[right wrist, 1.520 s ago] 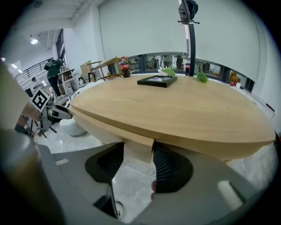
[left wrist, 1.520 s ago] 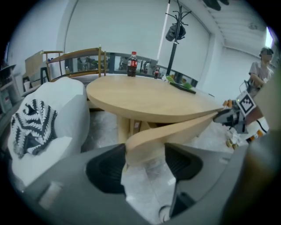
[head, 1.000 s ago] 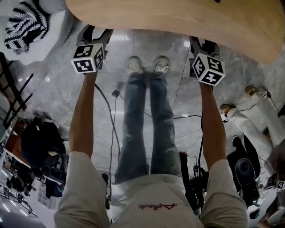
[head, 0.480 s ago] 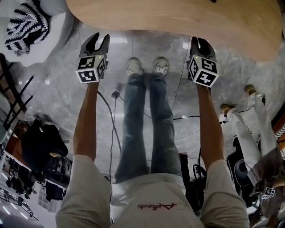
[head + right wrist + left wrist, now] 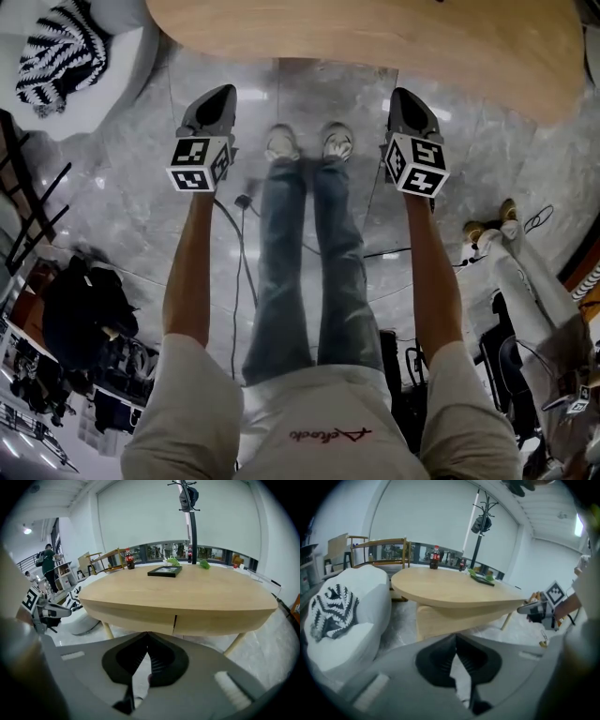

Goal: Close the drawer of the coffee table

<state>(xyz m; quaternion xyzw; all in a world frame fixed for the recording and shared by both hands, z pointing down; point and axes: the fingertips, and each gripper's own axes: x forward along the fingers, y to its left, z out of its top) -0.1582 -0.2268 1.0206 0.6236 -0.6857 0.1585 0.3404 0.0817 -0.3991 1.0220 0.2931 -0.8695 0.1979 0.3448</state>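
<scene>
The oval wooden coffee table (image 5: 375,37) fills the top of the head view. In the right gripper view its drawer front (image 5: 136,615) lies flush with the table rim, a thin vertical seam (image 5: 174,621) marking its end. My left gripper (image 5: 225,91) hangs in front of the table's near edge at the left, apart from it. Its jaws have just been closing and now meet with nothing between them. My right gripper (image 5: 401,94) hangs likewise at the right, also just closed on nothing. Both point slantwise down toward the table (image 5: 450,590).
A white seat with a striped cushion (image 5: 56,47) stands at the table's left end. A black cable (image 5: 242,199) runs over the marble floor by the person's shoes (image 5: 309,141). A picture frame (image 5: 164,571) and a cola bottle (image 5: 435,557) stand on the table. Bags (image 5: 84,300) lie at left.
Both grippers have drawn back from the table's edge toward the person and lifted a little. Their jaws, open a second ago, have shut empty.
</scene>
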